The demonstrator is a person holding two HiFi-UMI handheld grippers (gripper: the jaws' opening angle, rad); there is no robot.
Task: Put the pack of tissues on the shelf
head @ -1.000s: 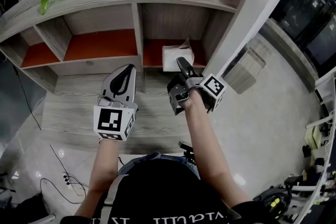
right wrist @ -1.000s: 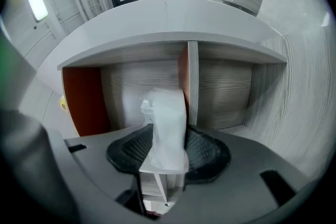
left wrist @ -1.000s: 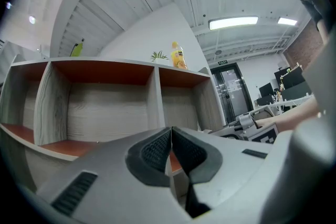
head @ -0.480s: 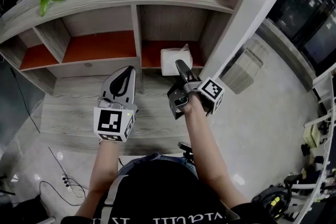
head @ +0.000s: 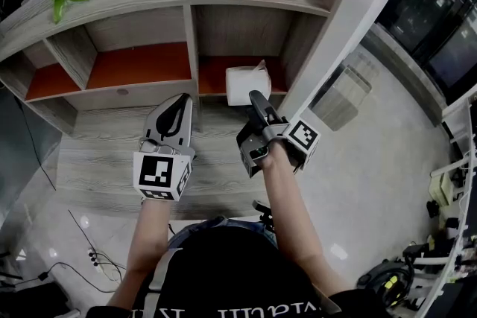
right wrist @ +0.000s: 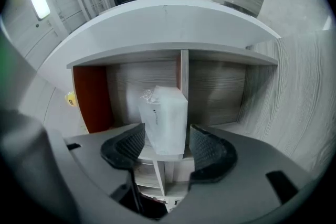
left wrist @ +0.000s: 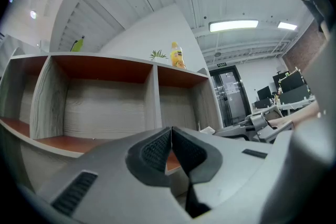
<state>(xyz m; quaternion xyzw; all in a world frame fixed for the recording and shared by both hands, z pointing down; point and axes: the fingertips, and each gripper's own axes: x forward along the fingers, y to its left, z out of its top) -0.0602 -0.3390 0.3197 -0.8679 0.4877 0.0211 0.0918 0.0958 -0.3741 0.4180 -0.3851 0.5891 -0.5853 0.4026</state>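
On shelf (head: 141, 65): tissue pack (right wrist: 165, 118) | right gripper (right wrist: 167, 139): just opened, pack between jaws | left gripper (left wrist: 171, 136): pressed together

The right tongs (right wrist: 164, 145) have just been opening their jaws, and the pads now stand clear of the pack of tissues (right wrist: 165, 115) between them. They draw back slightly from the shelf (head: 141, 65), leaving the pack there.
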